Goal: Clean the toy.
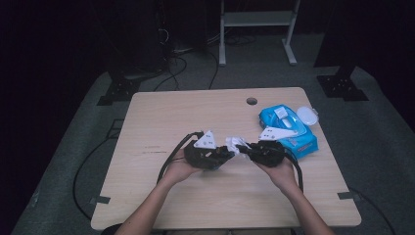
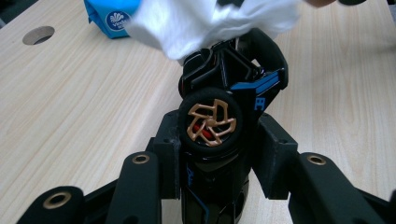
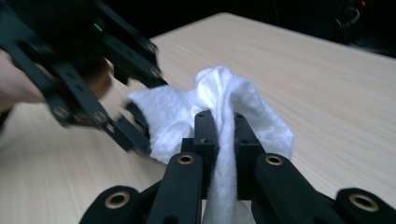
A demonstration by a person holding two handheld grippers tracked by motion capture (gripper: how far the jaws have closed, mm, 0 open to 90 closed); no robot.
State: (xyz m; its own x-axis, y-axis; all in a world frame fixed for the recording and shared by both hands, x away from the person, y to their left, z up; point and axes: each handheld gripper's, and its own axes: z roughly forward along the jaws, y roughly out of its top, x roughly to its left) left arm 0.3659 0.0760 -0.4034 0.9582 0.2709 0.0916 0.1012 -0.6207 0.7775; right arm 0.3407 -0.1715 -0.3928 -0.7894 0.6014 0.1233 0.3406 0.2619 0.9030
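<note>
Black jaws of the left gripper squeeze a toy car above the table, the right gripper pinches a white wipe against it, and hard rubbing could knock the car loose.

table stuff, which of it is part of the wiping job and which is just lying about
In the job:
- black toy car, clamped in the left gripper
- white wipe, pinched in the right gripper and pressed against the car

Lying about:
- blue wipes pack, lid flipped open, on the table
- frame on the floor beyond the table
</note>
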